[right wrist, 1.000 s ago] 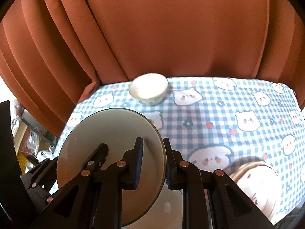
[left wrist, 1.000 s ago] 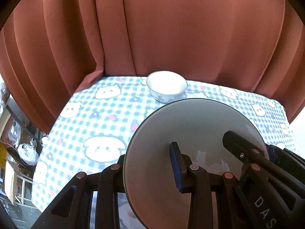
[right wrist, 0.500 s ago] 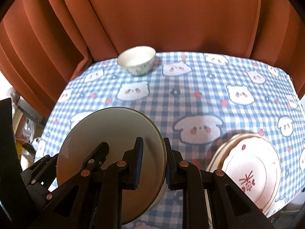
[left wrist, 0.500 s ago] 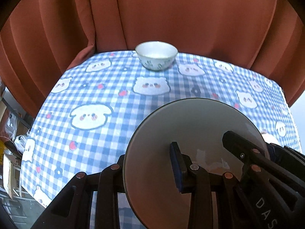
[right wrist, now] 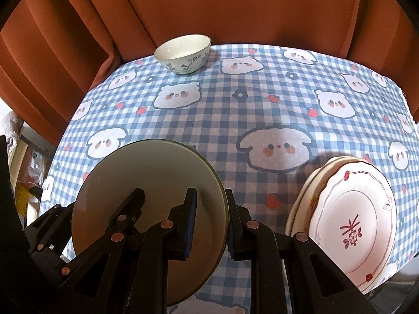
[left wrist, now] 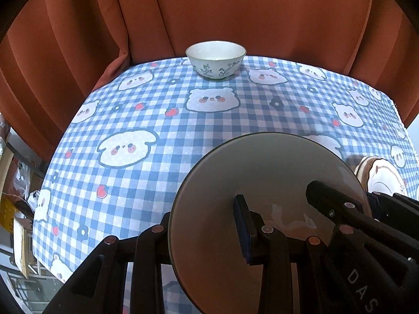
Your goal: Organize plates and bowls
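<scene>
Both grippers hold one grey plate by opposite edges: the right gripper is pinched narrow on its right rim, and the left gripper is clamped on the left rim, one finger lying on the plate's face. The plate hangs tilted over the near side of the checked tablecloth, clear of it as far as the fisheye view lets me judge. To its right sits a stack of plates, the top one white with a red flower mark, and a small patterned bowl stands well apart at the far edge by the curtain. The step in hand looks like setting the grey plate down with the others. Doing it well means keeping both hands level with each other so the plate does not twist, bringing it over the stack before lowering, and letting go only once it rests flat. Compared with a second ago, both cameras look more steeply down: much more cloth shows, the bowl sits farther up the picture, and the stack is now in full view.
</scene>
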A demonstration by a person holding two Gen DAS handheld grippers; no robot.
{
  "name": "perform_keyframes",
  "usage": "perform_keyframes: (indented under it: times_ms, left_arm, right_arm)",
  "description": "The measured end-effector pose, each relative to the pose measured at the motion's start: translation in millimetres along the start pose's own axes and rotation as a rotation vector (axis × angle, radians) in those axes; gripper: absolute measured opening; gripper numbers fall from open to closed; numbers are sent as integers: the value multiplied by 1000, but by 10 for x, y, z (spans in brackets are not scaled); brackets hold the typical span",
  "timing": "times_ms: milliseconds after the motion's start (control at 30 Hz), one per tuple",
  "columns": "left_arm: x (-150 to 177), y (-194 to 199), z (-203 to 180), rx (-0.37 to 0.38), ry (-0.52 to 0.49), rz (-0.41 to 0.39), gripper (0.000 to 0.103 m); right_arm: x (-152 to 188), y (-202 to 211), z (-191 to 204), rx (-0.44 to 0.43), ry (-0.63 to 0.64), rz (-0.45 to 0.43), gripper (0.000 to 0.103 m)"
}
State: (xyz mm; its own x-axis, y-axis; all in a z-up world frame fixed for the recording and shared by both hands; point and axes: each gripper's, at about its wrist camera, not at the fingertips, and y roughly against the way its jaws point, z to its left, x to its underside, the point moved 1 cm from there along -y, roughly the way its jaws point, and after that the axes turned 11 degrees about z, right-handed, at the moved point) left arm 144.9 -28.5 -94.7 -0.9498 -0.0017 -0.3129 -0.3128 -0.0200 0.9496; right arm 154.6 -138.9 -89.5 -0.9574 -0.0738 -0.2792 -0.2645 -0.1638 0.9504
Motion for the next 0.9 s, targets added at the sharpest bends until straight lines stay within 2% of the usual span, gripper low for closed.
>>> perform_keyframes:
  times_ms: [133,300,500,633,767,900]
  left_arm:
    - [18,-81,28,1,1,28,33]
    - [20,-79,22,0,-2,11,33]
    - [102,-70,20,23,9,-39,34]
    - [161,-88,26,58,33,-56,35]
    - [175,-95,24,59,42,-75,33]
    - [189,-177,22,72,55,-56,32]
  right_arm:
    - [1,-86,28,1,-2,23,23]
    - [15,-115,15,-2,-13,18,23]
    - [117,-78,25,8,0,-52,23]
    - [182,-30,109,83,53,-111,23]
    - [191,-36,105,97,60,-124,23]
    - [211,-71,88,114,54,-152,23]
